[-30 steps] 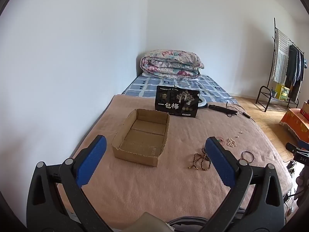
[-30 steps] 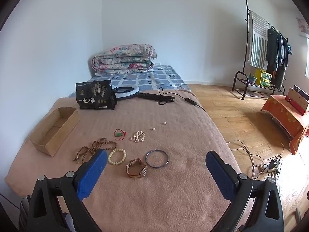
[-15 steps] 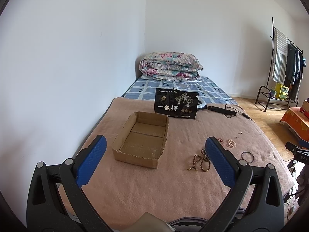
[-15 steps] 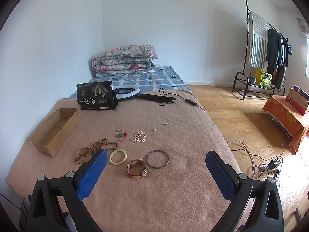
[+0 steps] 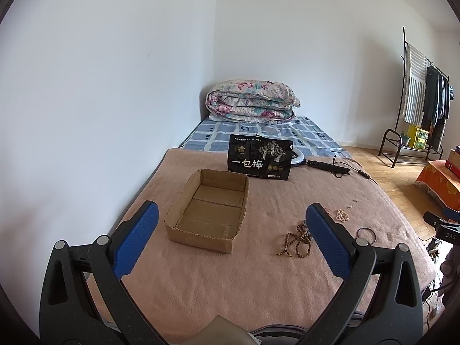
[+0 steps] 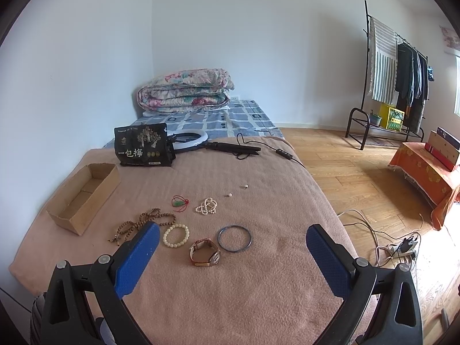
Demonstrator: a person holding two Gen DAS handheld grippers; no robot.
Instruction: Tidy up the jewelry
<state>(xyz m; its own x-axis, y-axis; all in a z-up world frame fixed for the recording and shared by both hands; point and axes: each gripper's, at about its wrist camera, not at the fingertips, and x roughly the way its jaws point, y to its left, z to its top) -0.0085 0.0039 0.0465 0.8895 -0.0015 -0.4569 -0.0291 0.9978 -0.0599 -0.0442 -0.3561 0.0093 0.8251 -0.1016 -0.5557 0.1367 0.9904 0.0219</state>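
Rose-gold wristwatch (image 6: 205, 256) lies on the bed just ahead of the right gripper (image 6: 233, 256), between its wide-apart jaws; left gripper (image 5: 231, 240), jaws equally spread, faces the open cardboard box (image 5: 207, 210).

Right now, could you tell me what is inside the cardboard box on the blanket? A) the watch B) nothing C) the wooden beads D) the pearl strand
B: the cardboard box shows only its bare floor, while the jewelry lies on the blanket outside it.
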